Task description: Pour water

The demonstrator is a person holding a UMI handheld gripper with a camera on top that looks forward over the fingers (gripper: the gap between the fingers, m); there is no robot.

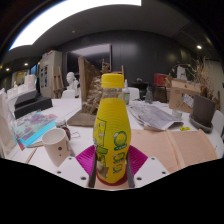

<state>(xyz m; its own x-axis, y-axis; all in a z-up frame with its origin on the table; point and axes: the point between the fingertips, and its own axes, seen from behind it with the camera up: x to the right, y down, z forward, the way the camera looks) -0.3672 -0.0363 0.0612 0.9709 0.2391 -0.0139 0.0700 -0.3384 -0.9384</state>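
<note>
A yellow bottle [112,125] with an orange cap and a green-and-yellow label stands upright between my two fingers. My gripper [112,165] has its pink pads [85,158] pressed against both sides of the bottle's lower part, so it is shut on the bottle. A white paper cup [57,145] stands on the white table [160,145] to the left of the bottle, close to my left finger. The bottle's base is hidden below my fingers.
A blue-and-pink packet [35,125] lies at the far left of the table. Papers [155,115] lie to the right beyond the bottle. A cardboard piece [82,118] lies behind the cup. Chairs and shelves stand in the dim room behind.
</note>
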